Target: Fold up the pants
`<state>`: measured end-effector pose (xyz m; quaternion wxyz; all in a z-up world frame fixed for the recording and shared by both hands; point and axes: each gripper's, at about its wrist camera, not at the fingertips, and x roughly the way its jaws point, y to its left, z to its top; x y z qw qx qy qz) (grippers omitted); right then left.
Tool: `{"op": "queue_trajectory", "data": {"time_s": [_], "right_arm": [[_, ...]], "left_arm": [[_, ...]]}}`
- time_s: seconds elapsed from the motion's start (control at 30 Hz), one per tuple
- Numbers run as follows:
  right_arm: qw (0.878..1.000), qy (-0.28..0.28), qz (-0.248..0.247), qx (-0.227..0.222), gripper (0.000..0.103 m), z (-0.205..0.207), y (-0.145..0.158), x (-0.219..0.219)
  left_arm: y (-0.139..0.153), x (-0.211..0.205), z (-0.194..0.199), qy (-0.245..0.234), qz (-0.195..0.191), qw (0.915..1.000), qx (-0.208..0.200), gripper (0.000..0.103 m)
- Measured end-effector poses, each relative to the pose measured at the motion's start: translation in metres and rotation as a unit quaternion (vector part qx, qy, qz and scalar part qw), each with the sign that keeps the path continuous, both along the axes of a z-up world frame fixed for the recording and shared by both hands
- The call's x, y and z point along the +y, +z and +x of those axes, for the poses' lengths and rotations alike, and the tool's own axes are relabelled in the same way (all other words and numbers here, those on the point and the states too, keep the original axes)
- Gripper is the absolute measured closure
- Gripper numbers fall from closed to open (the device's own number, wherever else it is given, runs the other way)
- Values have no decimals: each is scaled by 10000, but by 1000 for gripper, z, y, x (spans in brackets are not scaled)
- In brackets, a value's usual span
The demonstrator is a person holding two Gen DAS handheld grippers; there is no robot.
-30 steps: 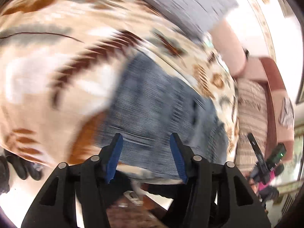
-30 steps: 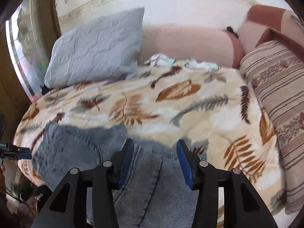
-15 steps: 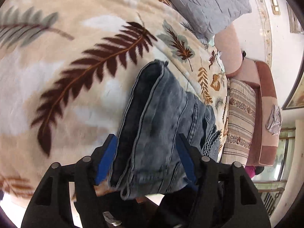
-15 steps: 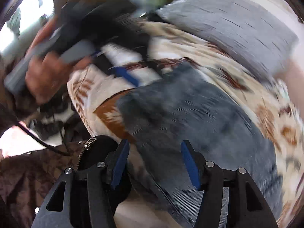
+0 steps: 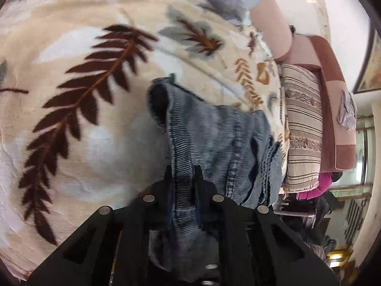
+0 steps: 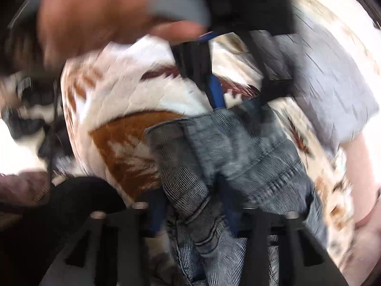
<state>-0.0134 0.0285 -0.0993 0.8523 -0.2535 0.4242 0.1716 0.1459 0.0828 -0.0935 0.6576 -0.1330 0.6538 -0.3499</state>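
The blue-grey denim pants [image 5: 214,138] lie bunched on a cream bedspread with brown leaf print [image 5: 71,71]. My left gripper [image 5: 183,181] is shut on a fold of the pants' edge near the bed's front. In the right wrist view the pants [image 6: 238,147] lie blurred in the middle. My right gripper [image 6: 195,205] is shut on a thick fold of the denim. The left gripper and the hand that holds it [image 6: 100,19] show at the top of that view, its blue finger [image 6: 215,90] down at the pants.
A grey pillow [image 6: 333,83] lies at the far side of the bed. A striped cushion [image 5: 302,128] and a pink-brown headboard [image 5: 331,90] stand at the right. A dark bag [image 6: 71,200] sits by the bed's front edge.
Both grippers have closed from open onto folds of the pants. The right gripper has moved closer to the left one, and its view is motion-blurred.
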Motion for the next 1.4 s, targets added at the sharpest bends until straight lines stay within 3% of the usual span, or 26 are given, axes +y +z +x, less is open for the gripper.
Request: {"op": "queue_trajectory", "data": {"time_s": [0.17, 0.3, 0.4, 0.47, 0.63, 0.73, 0.83, 0.97, 1.07, 1.13, 1.2, 1.3, 1.37, 1.4], "right_arm": [[9908, -641, 1187, -78, 85, -16, 46, -57], [9694, -1247, 2113, -38, 85, -34, 69, -113], [9349, -1942, 2965, 176, 84, -51, 71, -171], [9016, -2484, 3514, 435, 84, -64, 58, -210], [8282, -3496, 4279, 935, 77, -95, 15, -283], [8011, -3685, 4576, 1145, 75, -106, -4, -305], [7870, -3666, 4815, 1199, 78, -108, -10, -317], [7831, -3511, 4998, 1164, 73, -113, -9, -324], [7798, -3453, 5111, 1072, 69, -125, -6, -330], [7770, -3413, 5200, 968, 63, -134, -3, -336], [7759, -3405, 5240, 864, 55, -141, -2, -329], [7776, -3542, 5145, 716, 40, -149, 2, -333], [7712, -3636, 5177, 706, 40, -149, 0, -337], [7692, -3673, 5180, 719, 40, -147, -1, -338]], "left_arm": [[49, -27, -18, -312, -427, 9976, -451, 92], [92, -82, -38, -980, -497, 9902, -866, 91], [104, -145, -54, -1625, -432, 9807, -999, 91], [97, -185, -63, -1971, -333, 9757, -894, 88], [51, -279, -86, -2649, 371, 9618, -582, 85], [25, -307, -96, -2773, 952, 9540, -622, 84], [23, -313, -97, -2697, 1121, 9545, -605, 82], [50, -307, -99, -2782, 1088, 9513, -756, 77], [80, -295, -98, -2948, 1055, 9420, -1208, 66], [105, -289, -93, -2952, 972, 9353, -1693, 52], [125, -282, -91, -3012, 963, 9212, -2269, 30], [125, -284, -92, -3359, 1276, 8908, -2782, 27], [110, -293, -95, -3686, 1643, 8648, -2986, 27], [105, -298, -97, -3775, 1751, 8569, -3041, 27]]}}
